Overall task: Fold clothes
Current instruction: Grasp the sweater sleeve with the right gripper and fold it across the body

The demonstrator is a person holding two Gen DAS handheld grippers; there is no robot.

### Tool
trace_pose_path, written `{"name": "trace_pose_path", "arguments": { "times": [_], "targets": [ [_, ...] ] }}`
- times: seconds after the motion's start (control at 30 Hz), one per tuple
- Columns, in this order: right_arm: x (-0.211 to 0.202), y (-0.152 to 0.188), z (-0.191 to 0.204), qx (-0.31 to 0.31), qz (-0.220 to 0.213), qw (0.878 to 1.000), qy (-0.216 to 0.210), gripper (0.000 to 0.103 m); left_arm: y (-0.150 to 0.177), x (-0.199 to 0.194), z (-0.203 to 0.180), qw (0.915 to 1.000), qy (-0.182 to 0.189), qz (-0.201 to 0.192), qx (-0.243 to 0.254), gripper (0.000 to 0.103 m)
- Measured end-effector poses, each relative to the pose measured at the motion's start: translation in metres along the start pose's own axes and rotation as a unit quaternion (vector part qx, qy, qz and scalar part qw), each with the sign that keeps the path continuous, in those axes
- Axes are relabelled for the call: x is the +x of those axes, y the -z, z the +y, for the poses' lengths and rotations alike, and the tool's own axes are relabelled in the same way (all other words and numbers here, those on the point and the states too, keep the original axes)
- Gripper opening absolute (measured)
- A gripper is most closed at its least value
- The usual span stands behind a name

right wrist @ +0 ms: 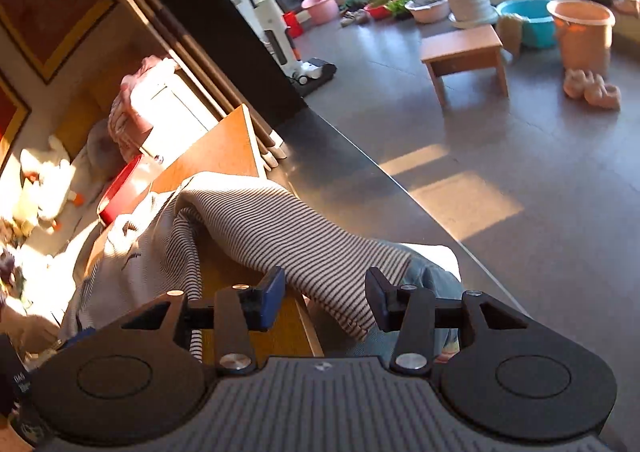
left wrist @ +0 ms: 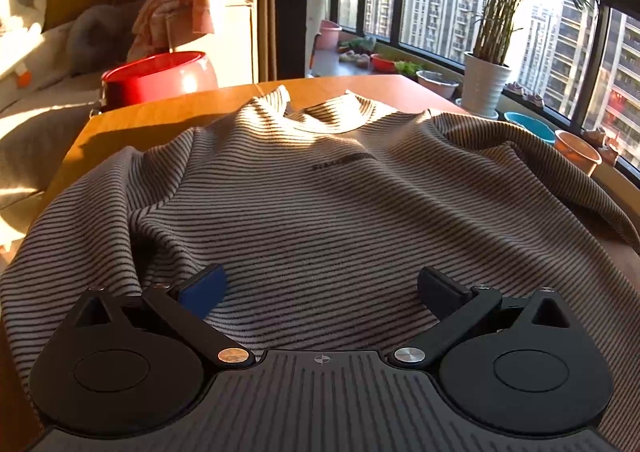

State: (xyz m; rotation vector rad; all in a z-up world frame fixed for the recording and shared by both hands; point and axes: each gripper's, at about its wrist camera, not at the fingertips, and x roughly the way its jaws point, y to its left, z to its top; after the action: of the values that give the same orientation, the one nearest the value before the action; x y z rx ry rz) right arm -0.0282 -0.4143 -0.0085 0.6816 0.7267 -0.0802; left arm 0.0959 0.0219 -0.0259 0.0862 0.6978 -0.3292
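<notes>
A beige and black striped sweater lies spread over the wooden table, collar at the far end, with creases on its left side. My left gripper hovers open over the sweater's near hem, holding nothing. In the right wrist view one striped sleeve hangs over the table's right edge. My right gripper is open, its jaws on either side of the sleeve's end without closing on it.
A red basin stands beyond the table's far left corner, with a pink cloth pile behind it. A white plant pot, coloured buckets and a small wooden stool stand on the floor by the windows.
</notes>
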Motion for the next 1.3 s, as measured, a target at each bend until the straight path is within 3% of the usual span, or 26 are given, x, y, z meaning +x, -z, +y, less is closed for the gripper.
{"name": "trace_pose_path", "arguments": {
  "times": [0.1,0.23,0.27,0.3,0.33,0.43,0.5,0.6,0.73,0.9,1.03,1.13,1.3],
  "targets": [
    [0.014,0.008,-0.032,0.109,0.006,0.994,-0.026,0.044,0.000,0.000,0.000,1.0000,0.000,0.000,0.001,0.103],
    [0.046,0.018,-0.061,0.183,0.012,0.982,-0.052,0.044,0.000,0.000,-0.001,1.0000,-0.002,0.001,0.002,0.103],
    [0.044,0.009,-0.052,0.166,0.002,0.985,-0.054,0.035,0.000,0.000,-0.001,1.0000,-0.003,0.002,0.002,0.103],
    [0.043,0.000,-0.044,0.148,-0.007,0.987,-0.056,0.014,0.001,-0.001,-0.002,1.0000,-0.002,0.001,0.001,0.103],
    [0.042,-0.009,-0.035,0.130,-0.017,0.990,-0.058,0.009,0.002,-0.002,-0.003,1.0000,-0.002,0.001,0.000,0.103],
    [0.038,-0.036,-0.010,0.075,-0.047,0.994,-0.063,0.007,0.004,-0.007,-0.006,0.9999,0.012,-0.002,-0.004,0.103],
    [0.006,-0.078,0.032,-0.006,-0.117,0.991,-0.070,0.006,0.005,-0.009,-0.009,0.9997,0.023,-0.004,-0.003,0.103],
    [-0.033,-0.123,0.101,-0.114,-0.195,0.971,-0.081,0.004,0.005,-0.011,-0.010,0.9993,0.035,-0.007,-0.006,0.103],
    [-0.038,-0.136,0.191,-0.218,-0.212,0.945,-0.118,0.004,0.006,-0.011,-0.005,0.9987,0.046,-0.011,-0.019,0.103],
    [0.021,-0.101,0.279,-0.291,-0.138,0.932,-0.166,0.004,0.005,-0.011,-0.004,0.9985,0.048,-0.013,-0.022,0.103],
    [0.075,-0.065,0.326,-0.320,-0.067,0.925,-0.193,0.004,0.006,-0.011,-0.003,0.9984,0.049,-0.015,-0.024,0.103],
    [0.104,-0.039,0.345,-0.335,-0.023,0.920,-0.200,0.004,0.006,-0.011,-0.001,0.9980,0.053,-0.017,-0.029,0.103],
    [0.130,-0.016,0.362,-0.337,0.014,0.916,-0.217,0.004,0.007,-0.012,0.002,0.9975,0.058,-0.019,-0.034,0.103]
  ]
}}
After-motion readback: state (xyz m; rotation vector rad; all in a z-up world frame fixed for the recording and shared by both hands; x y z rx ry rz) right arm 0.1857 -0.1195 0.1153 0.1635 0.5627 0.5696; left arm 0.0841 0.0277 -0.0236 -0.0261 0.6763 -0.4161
